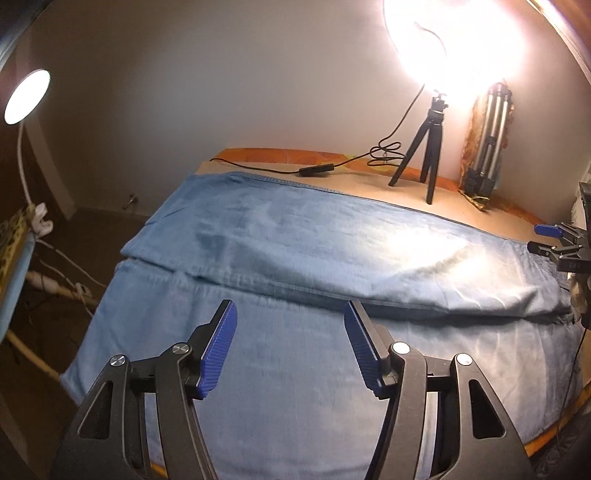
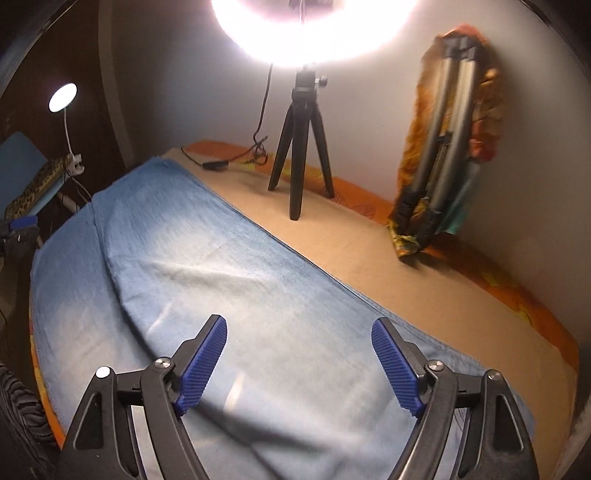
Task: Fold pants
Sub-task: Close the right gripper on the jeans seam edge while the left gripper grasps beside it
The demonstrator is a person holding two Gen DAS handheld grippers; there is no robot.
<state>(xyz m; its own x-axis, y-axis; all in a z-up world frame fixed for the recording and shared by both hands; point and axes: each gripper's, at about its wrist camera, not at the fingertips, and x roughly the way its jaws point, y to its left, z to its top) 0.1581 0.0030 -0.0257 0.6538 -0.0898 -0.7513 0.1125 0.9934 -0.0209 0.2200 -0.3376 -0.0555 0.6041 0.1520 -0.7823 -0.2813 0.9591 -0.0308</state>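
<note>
Light blue denim pants (image 1: 295,240) lie spread flat across the table, both legs side by side with a seam line between them; they also show in the right wrist view (image 2: 221,266). My left gripper (image 1: 290,314) is open and empty, hovering just above the near leg. My right gripper (image 2: 299,328) is open and empty above the pants near their right end. The right gripper also shows at the right edge of the left wrist view (image 1: 543,240). The left gripper shows at the left edge of the right wrist view (image 2: 18,229).
A black mini tripod (image 1: 424,147) carrying a bright ring light (image 2: 314,22) stands on the beige table top (image 2: 406,266) behind the pants, its cable (image 1: 314,170) trailing left. A folded silver tripod (image 2: 447,147) wrapped in patterned cloth leans on the wall. A desk lamp (image 1: 26,96) stands left.
</note>
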